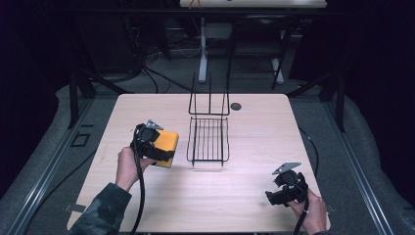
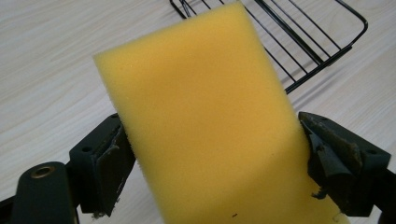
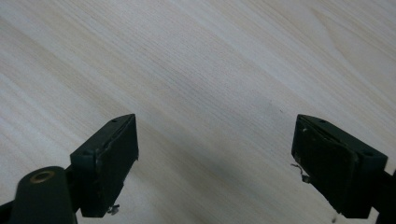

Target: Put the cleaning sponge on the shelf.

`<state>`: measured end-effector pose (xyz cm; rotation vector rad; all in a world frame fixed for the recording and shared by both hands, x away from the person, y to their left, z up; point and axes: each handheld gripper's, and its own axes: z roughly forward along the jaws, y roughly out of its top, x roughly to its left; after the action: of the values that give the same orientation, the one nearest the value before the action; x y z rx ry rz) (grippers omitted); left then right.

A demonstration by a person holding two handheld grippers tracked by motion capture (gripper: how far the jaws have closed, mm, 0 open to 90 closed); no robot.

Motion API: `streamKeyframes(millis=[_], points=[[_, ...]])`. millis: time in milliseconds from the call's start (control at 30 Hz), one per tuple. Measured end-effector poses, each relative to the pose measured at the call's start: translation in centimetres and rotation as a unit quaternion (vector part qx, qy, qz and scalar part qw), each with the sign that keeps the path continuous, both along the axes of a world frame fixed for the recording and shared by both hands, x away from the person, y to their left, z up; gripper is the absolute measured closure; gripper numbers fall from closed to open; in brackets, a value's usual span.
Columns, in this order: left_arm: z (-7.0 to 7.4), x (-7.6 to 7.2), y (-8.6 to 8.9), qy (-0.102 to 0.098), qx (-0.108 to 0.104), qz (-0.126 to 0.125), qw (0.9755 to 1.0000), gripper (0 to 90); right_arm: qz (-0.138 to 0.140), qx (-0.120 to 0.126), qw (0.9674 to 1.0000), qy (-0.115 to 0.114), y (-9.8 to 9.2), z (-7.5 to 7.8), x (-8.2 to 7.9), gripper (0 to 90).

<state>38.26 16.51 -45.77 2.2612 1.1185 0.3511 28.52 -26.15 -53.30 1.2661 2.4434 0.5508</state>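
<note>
A: Where is the sponge point(image 2: 210, 121)?

B: Pinched between the jaws of the left gripper point(image 1: 157, 145), held above the table point(image 1: 244, 191) just left of the wire rack point(image 1: 209, 139). Both pads press into its sides.

A: And the right gripper point(image 3: 215, 163)?

B: Near the table's right front corner, well apart from the rack. Its jaws stand spread wide with only bare wood between them

A: Is the rack holding anything?

B: Nothing that I can see
</note>
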Motion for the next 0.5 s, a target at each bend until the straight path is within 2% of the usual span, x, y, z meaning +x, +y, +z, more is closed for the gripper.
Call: streamKeyframes(millis=[500], points=[[0.3,1.5,-2.1,0.000,-0.017,-0.013,0.9998,15.1,0.003,-0.006,1.0000,0.003,0.0,-0.1,0.0,14.3]])
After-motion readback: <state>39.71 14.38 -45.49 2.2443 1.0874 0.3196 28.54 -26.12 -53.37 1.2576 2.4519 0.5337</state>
